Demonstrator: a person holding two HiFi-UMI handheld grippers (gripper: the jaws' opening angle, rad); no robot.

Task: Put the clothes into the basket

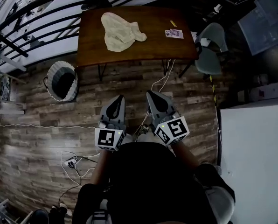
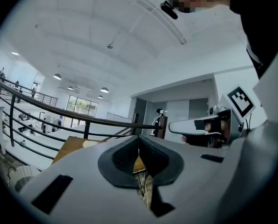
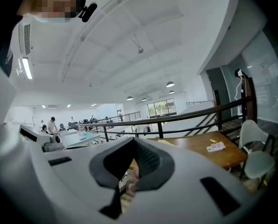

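A cream garment [image 1: 121, 31] lies crumpled on the brown wooden table [image 1: 153, 43] at the far side of the room. A round woven basket [image 1: 62, 81] stands on the plank floor to the table's left. My left gripper [image 1: 115, 105] and right gripper [image 1: 156, 101] are held side by side close to my body, well short of the table, both pointing toward it. Both are shut with nothing between the jaws. In the right gripper view the table [image 3: 209, 154] and a strip of the garment [image 3: 165, 143] show beyond the shut jaws [image 3: 129, 172]. The left gripper view shows its shut jaws [image 2: 139, 154] and the basket [image 2: 21, 176].
A small card [image 1: 174, 33] and a yellow item [image 1: 173, 23] lie on the table's right part. A grey chair [image 1: 211, 48] stands at the table's right end. Cables [image 1: 78, 162] trail over the floor. A black railing [image 1: 31, 17] runs behind the table. A white block [image 1: 253, 157] fills the right.
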